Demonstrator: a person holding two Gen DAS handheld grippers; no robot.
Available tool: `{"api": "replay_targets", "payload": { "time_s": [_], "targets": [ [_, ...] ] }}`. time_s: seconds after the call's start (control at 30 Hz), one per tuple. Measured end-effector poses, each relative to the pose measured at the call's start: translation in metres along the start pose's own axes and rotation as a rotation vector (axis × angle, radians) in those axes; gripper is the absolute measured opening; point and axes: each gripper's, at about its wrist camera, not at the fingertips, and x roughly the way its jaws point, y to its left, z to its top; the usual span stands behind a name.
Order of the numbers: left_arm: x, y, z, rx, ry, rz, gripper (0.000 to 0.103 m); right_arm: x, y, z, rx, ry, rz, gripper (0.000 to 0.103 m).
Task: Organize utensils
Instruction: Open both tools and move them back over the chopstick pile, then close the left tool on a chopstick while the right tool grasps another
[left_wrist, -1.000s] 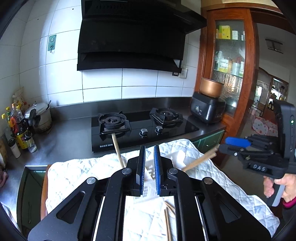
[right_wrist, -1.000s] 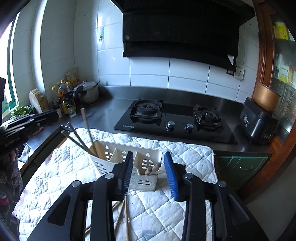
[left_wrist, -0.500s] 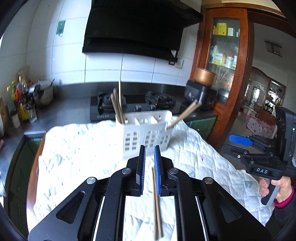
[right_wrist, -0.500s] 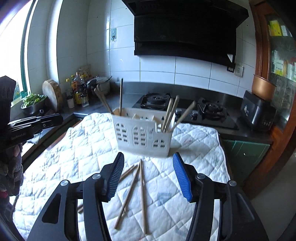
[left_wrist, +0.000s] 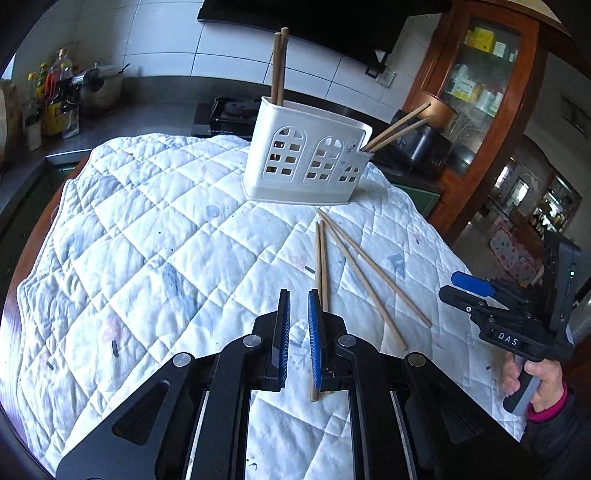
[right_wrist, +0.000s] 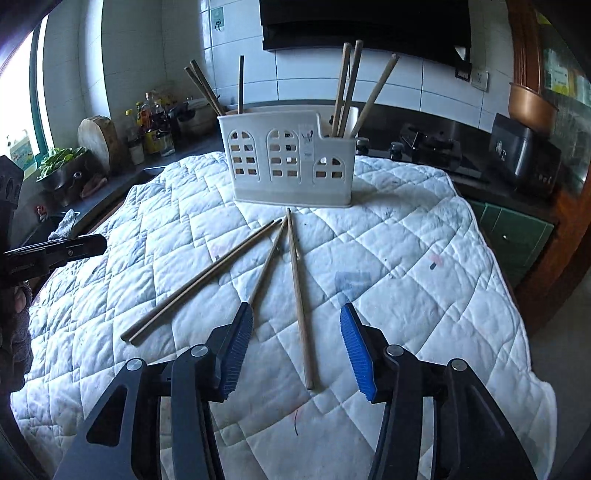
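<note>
Left gripper (left_wrist: 298, 306) nearly shut, empty. Right gripper (right_wrist: 295, 325) closing, jaws astride a loose chopstick (right_wrist: 300, 306), not gripping it.

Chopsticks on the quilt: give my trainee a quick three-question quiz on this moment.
1. True or false: every chopstick is already in the white holder.
2. How many loose chopsticks lie on the quilt?
3. Which gripper stands wider: (a) the left gripper, (b) the right gripper?

Key: 1 false; 2 four; 3 (b), with one chopstick lying between its closing jaws, untouched.
</note>
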Motion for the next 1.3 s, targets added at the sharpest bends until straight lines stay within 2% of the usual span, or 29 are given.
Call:
{"api": "replay_targets", "payload": {
  "time_s": [0.2, 0.43, 0.67, 0.73, 0.77, 0.83, 1.03, 1.17, 1.3],
  "targets": [
    [0.002, 0.003, -0.005, -0.014, 0.009, -0.008, 0.011, 0.018, 0.001, -0.007, 0.009, 0.043, 0.011, 0.045],
    [0.002, 0.000, -0.010, -0.010, 0.012, -0.014, 0.011, 0.036, 0.002, -0.009, 0.012, 0.091, 0.019, 0.033],
    [0.003, 0.001, -0.013, -0.016, 0.022, -0.039, 0.011, 0.041, -0.002, -0.010, 0.035, 0.107, 0.025, 0.033],
    [0.000, 0.002, -0.014, -0.031, 0.008, -0.059, 0.031, 0.041, -0.002, -0.010, 0.036, 0.105, 0.024, 0.033],
    [-0.003, 0.002, -0.015, -0.036, -0.010, -0.066, 0.055, 0.040, -0.002, -0.010, 0.036, 0.104, 0.025, 0.033],
    [-0.009, 0.000, -0.016, -0.022, -0.045, -0.064, 0.055, 0.040, -0.002, -0.010, 0.037, 0.103, 0.026, 0.033],
    [-0.013, 0.000, -0.015, 0.000, -0.054, -0.034, 0.055, 0.039, -0.003, -0.009, 0.043, 0.104, 0.027, 0.033],
    [-0.009, 0.001, -0.015, 0.001, -0.039, -0.027, 0.055, 0.043, -0.003, -0.009, 0.039, 0.114, 0.025, 0.033],
    [-0.003, 0.000, -0.017, -0.004, -0.021, -0.025, 0.055, 0.047, -0.003, -0.008, 0.041, 0.122, 0.019, 0.028]
  ]
}}
